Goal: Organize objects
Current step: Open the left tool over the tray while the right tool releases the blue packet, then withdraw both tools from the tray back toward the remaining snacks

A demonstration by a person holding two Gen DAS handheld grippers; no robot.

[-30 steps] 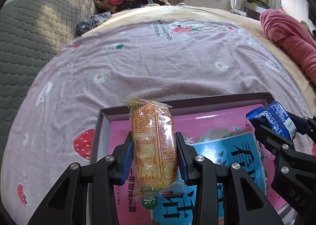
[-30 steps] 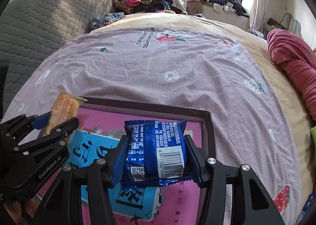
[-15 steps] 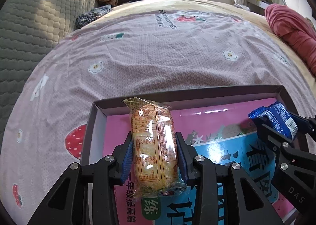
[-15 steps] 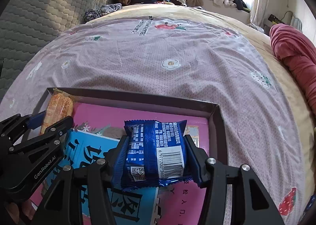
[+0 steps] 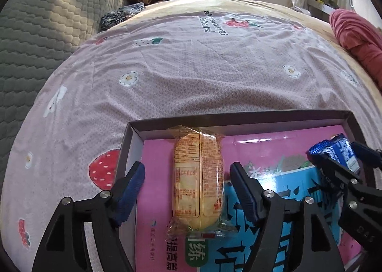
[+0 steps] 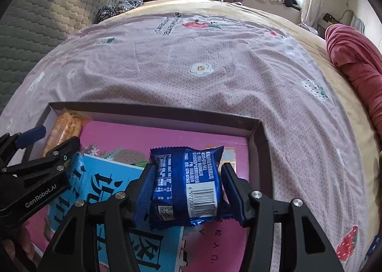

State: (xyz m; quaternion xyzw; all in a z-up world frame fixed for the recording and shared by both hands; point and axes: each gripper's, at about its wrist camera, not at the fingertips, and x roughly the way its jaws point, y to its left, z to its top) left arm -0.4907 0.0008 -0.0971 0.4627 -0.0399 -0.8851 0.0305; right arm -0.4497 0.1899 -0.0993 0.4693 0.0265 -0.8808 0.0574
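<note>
Cake packet (image 5: pixel 198 181) in box (image 5: pixel 238 122) left, biscuit packet (image 6: pixel 185 186) right

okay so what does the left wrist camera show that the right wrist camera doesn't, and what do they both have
Only the left wrist view shows the left gripper wide open, both fingers apart from the orange snack pack, which lies on the pink book.

Only the right wrist view shows the barcode face of the blue snack pack, with the right gripper around it; one finger looks slightly off the wrapper, so I cannot tell if it is gripped.

Both show the dark tray, both packs, the book and the floral bedsheet.
</note>
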